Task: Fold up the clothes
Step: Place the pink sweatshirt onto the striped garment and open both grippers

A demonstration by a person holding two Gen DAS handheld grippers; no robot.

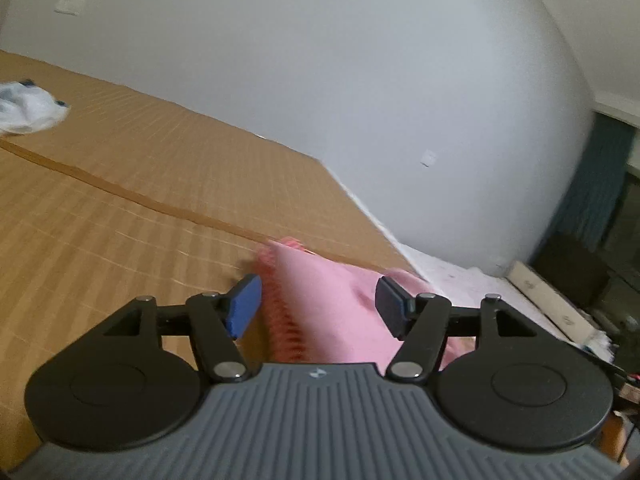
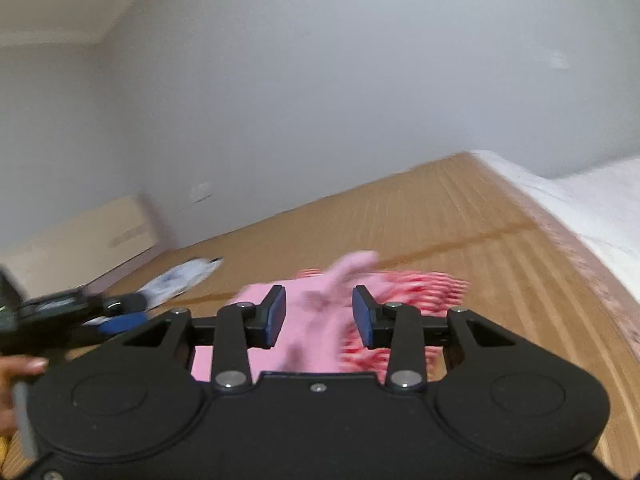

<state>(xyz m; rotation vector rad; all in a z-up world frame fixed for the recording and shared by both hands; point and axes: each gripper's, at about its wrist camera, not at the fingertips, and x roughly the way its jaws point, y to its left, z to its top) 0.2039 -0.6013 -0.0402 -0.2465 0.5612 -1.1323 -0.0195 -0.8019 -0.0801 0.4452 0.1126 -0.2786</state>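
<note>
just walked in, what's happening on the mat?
A person with a handheld gripper in each hand is working on a pink garment with a red-striped part, lying on the woven mat. The left gripper and right gripper are both open above it, gripping nothing. The garment looks bunched, not neatly folded; the frames are blurred. A white and blue cloth lies farther off.

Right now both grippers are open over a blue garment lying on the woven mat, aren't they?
Not quite: the garment is pink, not blue. The left wrist view shows the left gripper open over the pink garment on the woven mat, and the right wrist view shows the right gripper open over it too. Only the finger pads are blue.
</note>
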